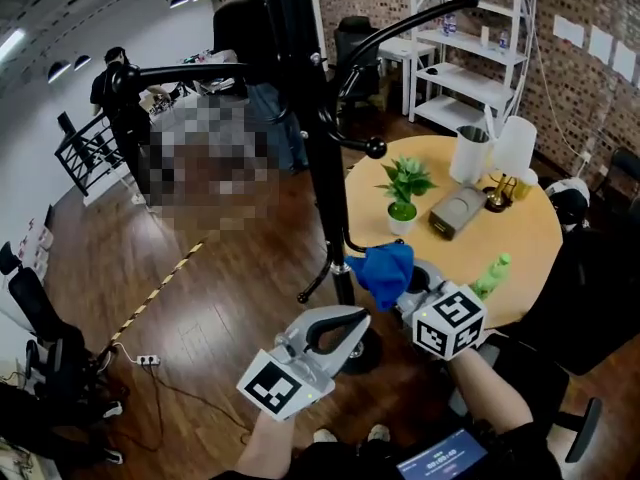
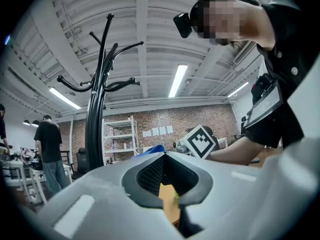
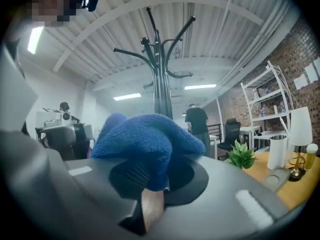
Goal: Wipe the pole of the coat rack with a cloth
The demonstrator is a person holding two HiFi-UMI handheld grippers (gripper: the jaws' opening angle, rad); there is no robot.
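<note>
The coat rack's pole (image 1: 322,168) is rising from the floor just off the left edge of the round table (image 1: 530,238), and the blue cloth (image 1: 384,268) is sitting low against its right side, touching it or just short of it (the head view is not settling which). The right gripper (image 3: 150,181) is clamping its jaws on one fold of that cloth, so most of the bunch is bulging free above them. The left gripper (image 2: 167,159) is hanging just beside the right one, near the foot of the pole, with its jaws together on nothing.

The likeliest trouble, as I am judging it, is the cloth working loose: with only a fold being pinched, dragging it along the pole could be pulling it out of the jaws. A curved lower arm (image 1: 322,280) is sticking out near the cloth and could be snagging the loose bunch. Nothing is steadying the rack, so a hard sideways push could be rocking it. The potted plant (image 1: 403,193) near the table's left edge and the green bottle (image 1: 492,273) at its near edge are both standing close enough for a swinging gripper to be knocking them over
</note>
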